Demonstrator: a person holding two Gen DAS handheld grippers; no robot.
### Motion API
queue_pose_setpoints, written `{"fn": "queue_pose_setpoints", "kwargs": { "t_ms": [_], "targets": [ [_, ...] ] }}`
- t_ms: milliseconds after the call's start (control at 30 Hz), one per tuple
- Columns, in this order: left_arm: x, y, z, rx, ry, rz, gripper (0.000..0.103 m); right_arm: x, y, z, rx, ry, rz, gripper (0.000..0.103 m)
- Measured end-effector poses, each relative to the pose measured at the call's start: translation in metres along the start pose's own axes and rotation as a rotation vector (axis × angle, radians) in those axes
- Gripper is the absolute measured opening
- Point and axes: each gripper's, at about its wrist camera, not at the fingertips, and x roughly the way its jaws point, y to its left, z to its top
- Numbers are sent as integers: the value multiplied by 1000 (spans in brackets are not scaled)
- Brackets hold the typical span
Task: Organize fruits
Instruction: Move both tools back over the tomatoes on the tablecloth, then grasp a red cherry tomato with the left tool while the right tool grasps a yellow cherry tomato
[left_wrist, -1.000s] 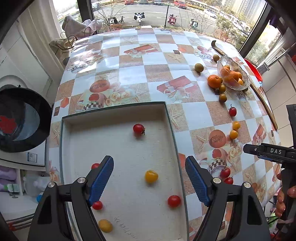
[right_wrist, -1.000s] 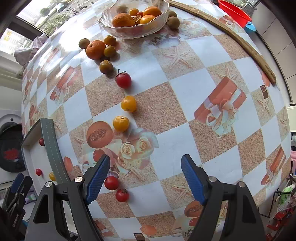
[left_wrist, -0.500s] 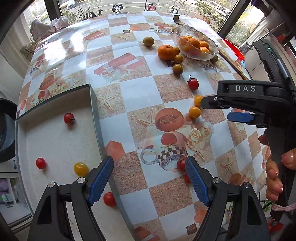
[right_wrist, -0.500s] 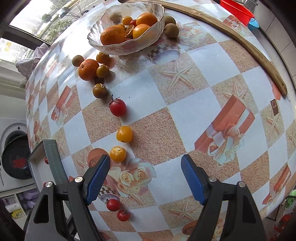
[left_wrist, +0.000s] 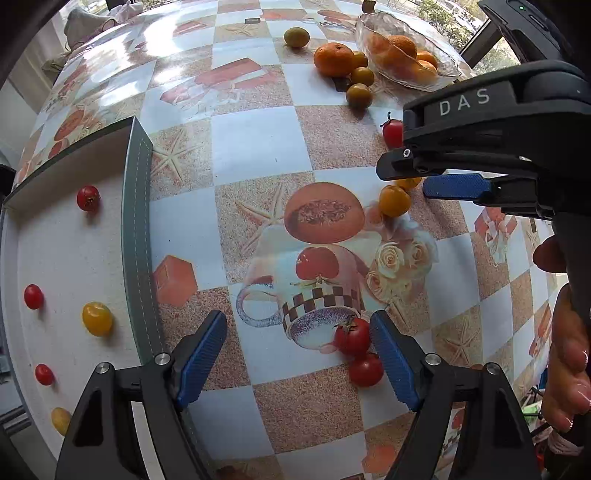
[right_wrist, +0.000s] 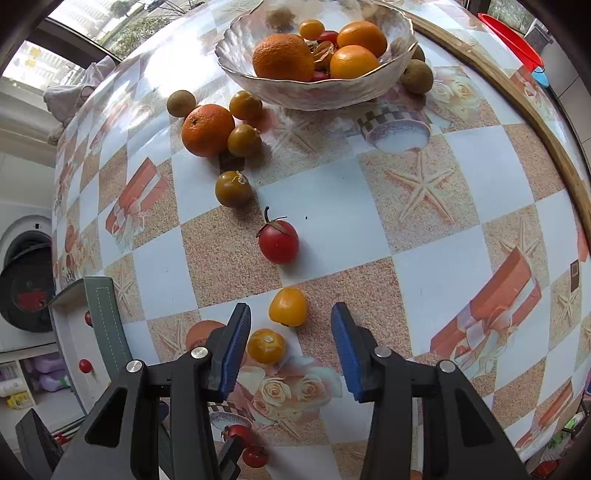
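My left gripper is open low over the tablecloth; a red cherry tomato lies just inside its right finger, a second one close behind. My right gripper is open, its jaws around two yellow cherry tomatoes without touching them. It also shows in the left wrist view. A stemmed red tomato lies ahead of it. The grey-rimmed tray at left holds several small red and yellow tomatoes.
A glass bowl of oranges and small fruit stands at the far side. An orange, several brownish-yellow fruits and a longan lie around it. A wooden rim edges the table; a washing machine stands at left.
My left gripper moved right from over the tray to the two red tomatoes on the cloth. My right gripper advanced and lowered around the yellow tomatoes, its jaws narrower.
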Motion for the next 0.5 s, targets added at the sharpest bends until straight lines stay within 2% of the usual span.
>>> {"fn": "queue_pose_setpoints", "kwargs": {
  "t_ms": [100, 200, 367, 433, 467, 500],
  "targets": [
    [2, -8, -2, 16, 4, 9, 80, 2, 7, 0, -44, 2, -32, 20],
    [7, -19, -5, 28, 17, -5, 72, -2, -4, -5, -23, -1, -36, 20],
    [10, -34, -10, 67, 9, 22, 65, -10, -32, -22, 21, -4, 14, 20],
    [9, -41, -9, 91, -2, 2, 44, -14, -38, -28, 22, -10, 17, 20],
    [9, -46, -8, 108, 0, -8, 38, -14, -41, -31, 30, -10, 23, 20],
    [10, -54, -6, 126, 3, -19, 26, -14, -43, -33, 39, -9, 30, 19]
  ]
}}
